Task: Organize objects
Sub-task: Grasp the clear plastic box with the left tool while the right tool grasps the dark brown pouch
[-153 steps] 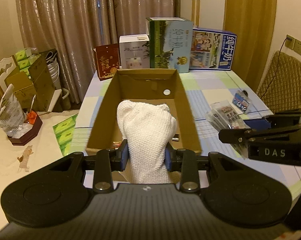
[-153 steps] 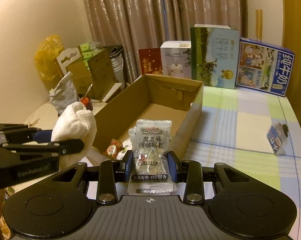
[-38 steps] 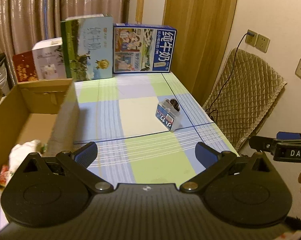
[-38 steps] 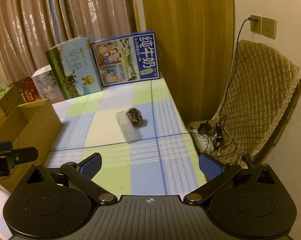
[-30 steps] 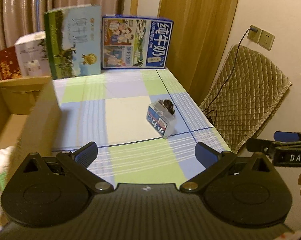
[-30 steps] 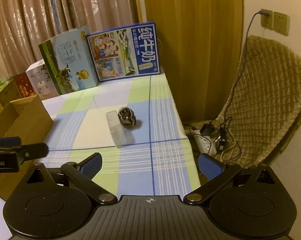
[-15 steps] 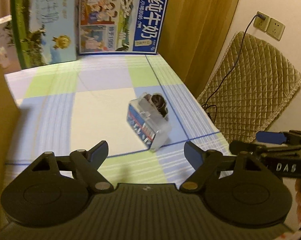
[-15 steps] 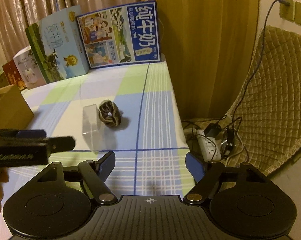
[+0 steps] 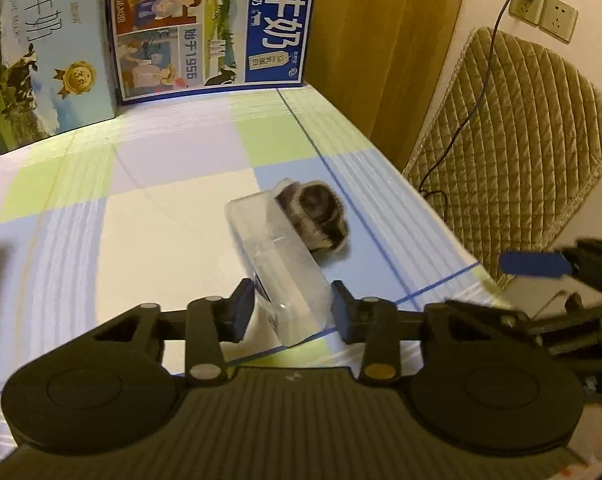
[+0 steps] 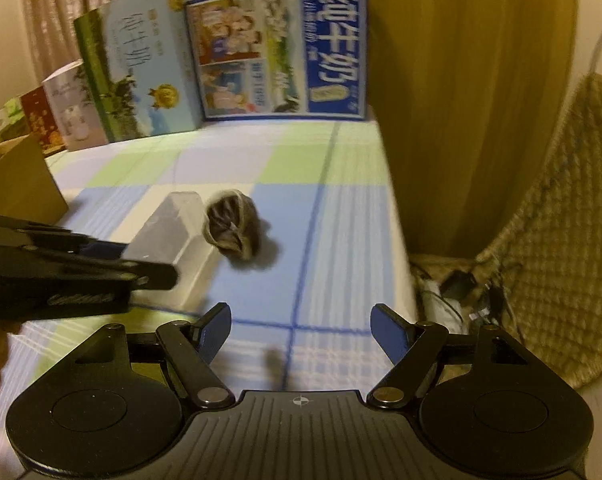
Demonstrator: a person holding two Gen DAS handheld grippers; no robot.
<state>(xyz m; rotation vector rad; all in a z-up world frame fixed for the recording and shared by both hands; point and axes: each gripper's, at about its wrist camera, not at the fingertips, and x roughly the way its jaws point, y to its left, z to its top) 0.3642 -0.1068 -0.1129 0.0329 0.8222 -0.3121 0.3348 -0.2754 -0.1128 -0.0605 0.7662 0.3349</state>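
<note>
Both claws have dropped toward the clear box [image 9: 279, 256] mid-frame; left claw [image 9: 293, 312] is closing around it, right claw [image 10: 301, 330] gapes empty; slick plastic could slip.

I see a clear glossy plastic box [image 9: 279, 256], a fuzzy brown ball [image 9: 319, 218] beside it, a smooth checked tablecloth [image 9: 161, 184], glossy printed cartons [image 9: 209, 28] and a quilted fabric chair [image 9: 521, 152].

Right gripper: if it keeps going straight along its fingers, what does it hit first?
Probably bare tablecloth. The right gripper is open and empty; the dark rolled bundle and clear plastic box sit left of its line. Depth is unclear.
</note>
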